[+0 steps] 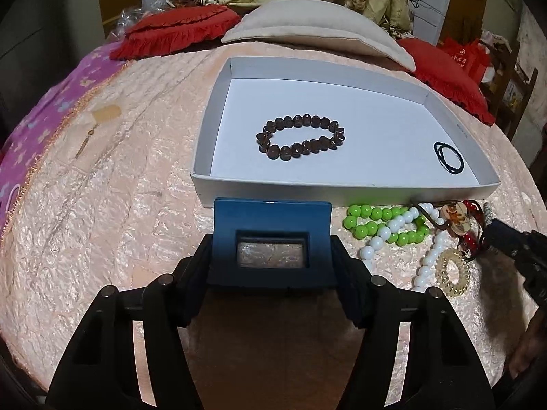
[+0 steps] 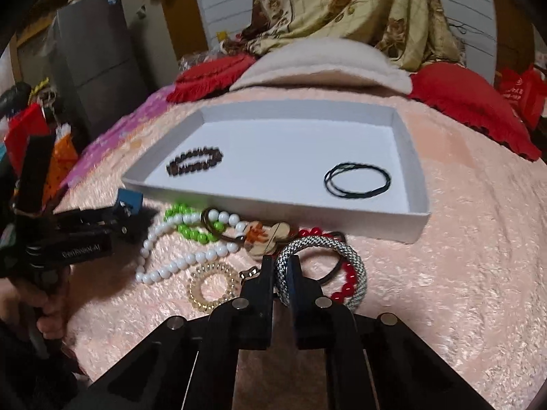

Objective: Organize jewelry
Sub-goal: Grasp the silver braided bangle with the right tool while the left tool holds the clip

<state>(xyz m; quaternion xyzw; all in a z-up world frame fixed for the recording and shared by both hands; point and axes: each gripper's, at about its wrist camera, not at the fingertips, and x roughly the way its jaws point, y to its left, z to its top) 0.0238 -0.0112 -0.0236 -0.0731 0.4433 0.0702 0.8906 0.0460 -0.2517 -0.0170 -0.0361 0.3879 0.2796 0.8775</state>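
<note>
My right gripper (image 2: 282,266) is pinched shut on the grey woven bangle (image 2: 355,259), near the white tray (image 2: 415,232). It overlaps the red beads (image 2: 343,292), so lifting might drag them along. My left gripper (image 1: 271,242) clamps a blue box (image 1: 273,218), jaws fairly wide.

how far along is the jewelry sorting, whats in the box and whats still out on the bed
Done: a dark bead bracelet and black hair ties lie in the white box.
In hand: the left gripper holds a blue hair claw; the right gripper is shut on the grey braided bangle.
Left on the bed: green beads, white beads, a red bead bracelet, a spiral hair tie, a wooden charm.
</note>
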